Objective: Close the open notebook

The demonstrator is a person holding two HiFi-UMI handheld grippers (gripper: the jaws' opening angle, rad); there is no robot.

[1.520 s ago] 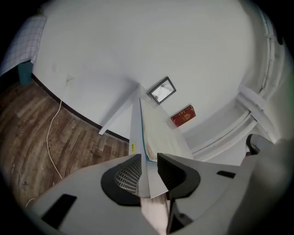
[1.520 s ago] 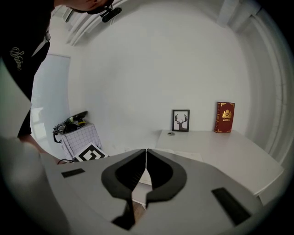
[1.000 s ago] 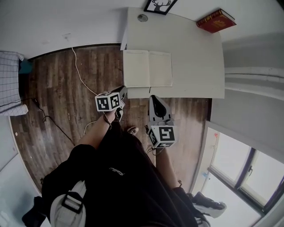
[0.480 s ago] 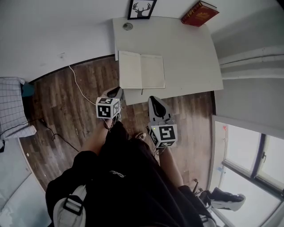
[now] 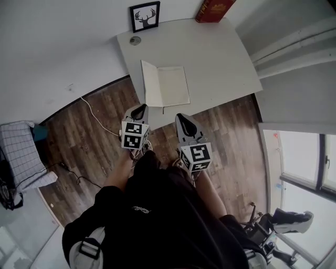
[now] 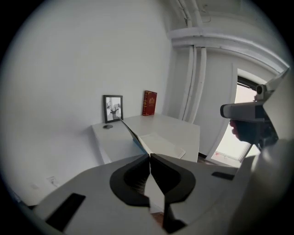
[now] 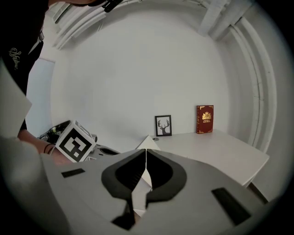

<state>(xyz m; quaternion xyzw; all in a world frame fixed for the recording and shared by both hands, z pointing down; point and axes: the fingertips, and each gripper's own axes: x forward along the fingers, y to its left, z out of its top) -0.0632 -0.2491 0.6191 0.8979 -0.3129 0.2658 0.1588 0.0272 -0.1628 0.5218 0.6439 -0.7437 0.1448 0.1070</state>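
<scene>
Notebook lies open near the front edge of the white table, its left leaf tilted up. Closing is all left to do, I judge. My left gripper and right gripper hang just off that edge, both clenched on nothing.

Soft, even daylight, perhaps from the window at four o'clock; heavy fisheye bending, dark vignetted corners.

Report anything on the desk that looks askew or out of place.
The notebook stands out: its left leaf is tilted up off the desk with nothing holding it, while the right side lies flat. The red book and framed picture stand upright; nothing spilled.
</scene>
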